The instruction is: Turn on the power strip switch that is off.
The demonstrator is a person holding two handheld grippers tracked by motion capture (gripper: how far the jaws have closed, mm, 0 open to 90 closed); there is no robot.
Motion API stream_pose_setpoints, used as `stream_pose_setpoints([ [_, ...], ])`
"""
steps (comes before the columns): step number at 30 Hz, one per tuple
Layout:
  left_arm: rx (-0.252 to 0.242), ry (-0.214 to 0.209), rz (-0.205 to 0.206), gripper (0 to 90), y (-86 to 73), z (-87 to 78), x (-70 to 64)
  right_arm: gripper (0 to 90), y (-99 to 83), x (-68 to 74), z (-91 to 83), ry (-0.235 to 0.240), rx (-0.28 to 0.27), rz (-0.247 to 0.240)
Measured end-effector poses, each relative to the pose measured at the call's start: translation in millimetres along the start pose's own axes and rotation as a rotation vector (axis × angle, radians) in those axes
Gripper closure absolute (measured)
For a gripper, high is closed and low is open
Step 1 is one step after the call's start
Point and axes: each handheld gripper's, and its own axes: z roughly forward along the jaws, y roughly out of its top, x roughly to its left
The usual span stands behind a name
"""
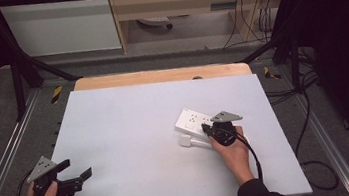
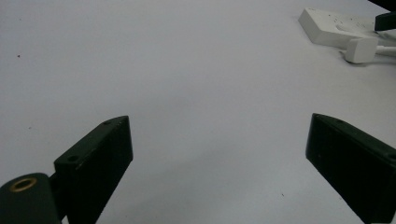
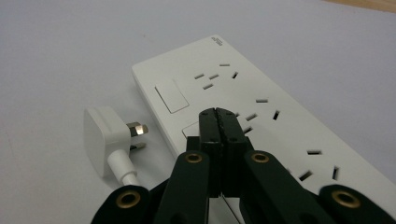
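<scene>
White power strip right of centre in the high view, flat on the pale worktop, running diagonally. Two rocker switches along its near edge; one clear at the middle of the right gripper view, the second half hidden under the black tips. Right gripper pressed together, nothing pinched, tips over or on that second switch; contact impossible to confirm. Looks like a switch press with the closed tips used as one blunt finger.

To do it well: keep the jaws shut, centre on the raised half of the rocker, push straight down rather than along the strip, so the light body does not slide. Worth stopping once the rocker tips over.

White plug just beside the strip at lower left of that view, lying on its side, pins toward the strip, cord trailing to the bottom edge. Not inserted.

Left gripper at lower left of the high view, spread wide, empty, well apart from the strip.
</scene>
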Motion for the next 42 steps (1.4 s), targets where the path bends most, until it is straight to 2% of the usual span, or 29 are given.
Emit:
stream_pose_setpoints([
  [14,0.005,-0.001,0.002,7.3,0.1,0.0,-0.7,90.0,-3.4,2.1,2.2,-0.003,-0.009,-0.028],
  [42,0.004,0.002,-0.001,7.3,-0.5,0.1,-0.7,90.0,-4.0,1.7,2.9,0.001,-0.013,-0.013],
])
